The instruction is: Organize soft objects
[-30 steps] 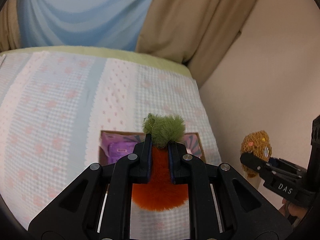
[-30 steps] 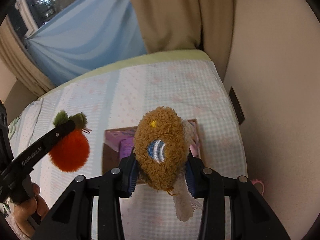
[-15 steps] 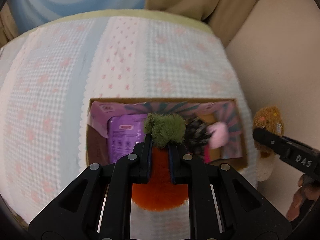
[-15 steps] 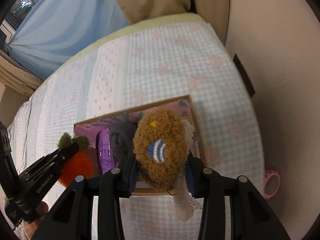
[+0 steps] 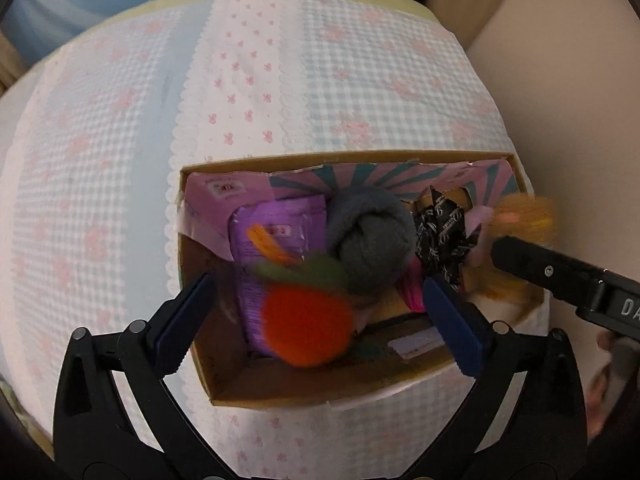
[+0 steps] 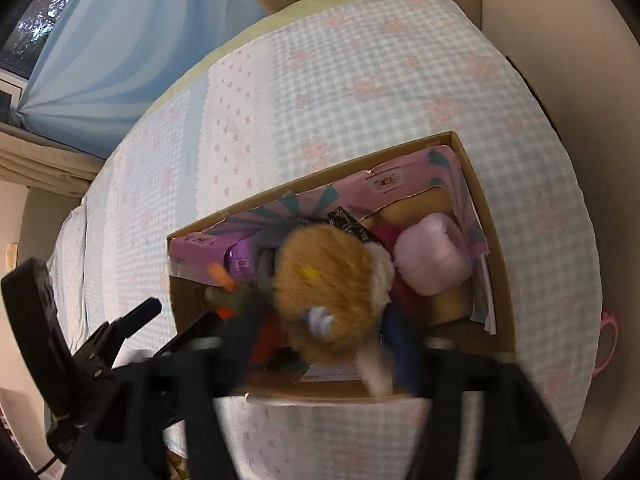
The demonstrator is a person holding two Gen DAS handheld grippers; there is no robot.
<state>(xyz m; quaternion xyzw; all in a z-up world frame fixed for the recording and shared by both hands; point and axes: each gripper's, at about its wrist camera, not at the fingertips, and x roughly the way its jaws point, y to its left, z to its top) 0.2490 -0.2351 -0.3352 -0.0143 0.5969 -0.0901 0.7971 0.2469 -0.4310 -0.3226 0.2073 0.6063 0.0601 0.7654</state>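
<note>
A cardboard box point(image 5: 280, 394) lies open on the bed, also in the right wrist view point(image 6: 502, 280). My left gripper point(image 5: 318, 322) is open wide above it. The orange plush carrot point(image 5: 306, 326) with green top is loose between the jaws, blurred, dropping into the box. My right gripper point(image 6: 320, 344) is blurred with its jaws spread; the brown plush toy point(image 6: 326, 298) sits between them over the box, and no pad visibly presses it. The right gripper's finger point(image 5: 560, 272) shows at the right of the left view, beside the brown toy point(image 5: 524, 220).
Inside the box are a grey sock ball point(image 5: 370, 240), a purple packet point(image 5: 280, 232), a black patterned packet point(image 5: 442, 232) and a pink plush point(image 6: 434, 254). The checked bedspread point(image 5: 120, 160) surrounds the box. A wall point(image 5: 580, 100) is close on the right.
Both grippers came down over the box. The left jaws opened and let go of the carrot. The right jaws have spread around the brown toy.
</note>
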